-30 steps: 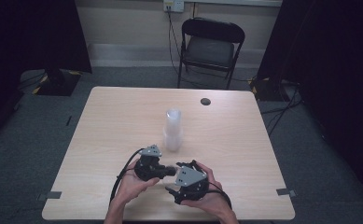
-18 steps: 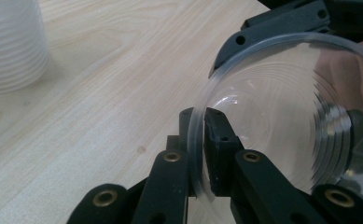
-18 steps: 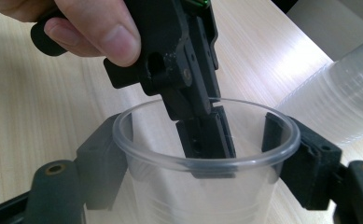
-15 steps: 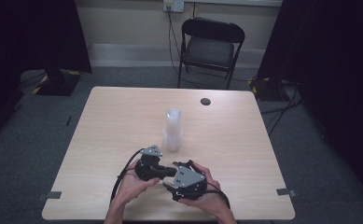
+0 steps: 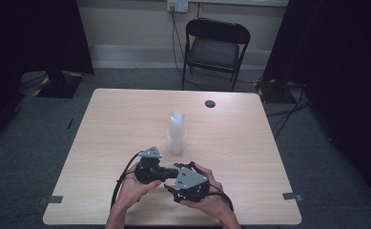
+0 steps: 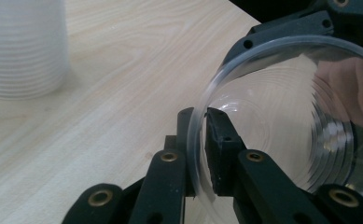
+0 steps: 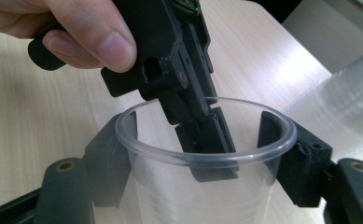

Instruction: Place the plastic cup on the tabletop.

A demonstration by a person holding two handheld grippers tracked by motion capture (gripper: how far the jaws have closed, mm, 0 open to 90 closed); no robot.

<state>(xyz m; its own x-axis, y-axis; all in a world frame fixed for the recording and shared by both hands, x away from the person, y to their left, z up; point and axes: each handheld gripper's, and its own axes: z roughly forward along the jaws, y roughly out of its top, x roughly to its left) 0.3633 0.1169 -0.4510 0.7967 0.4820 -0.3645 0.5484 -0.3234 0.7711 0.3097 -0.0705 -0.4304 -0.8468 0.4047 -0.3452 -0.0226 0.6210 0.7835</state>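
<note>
Our left gripper is pinched nearly shut on the rim of a clear, thin-walled plastic cup, one jaw inside the wall and one outside. Our right gripper has just been closing around the cup's body, its jaws flanking the wall just under the lip. The cup hangs above the pale wooden table, near the tall stack of translucent cups. We judge it light, flexible, slippery and easily crushed, so we hold near the stiffer rim.

Gripper on clear cup rim
</note>
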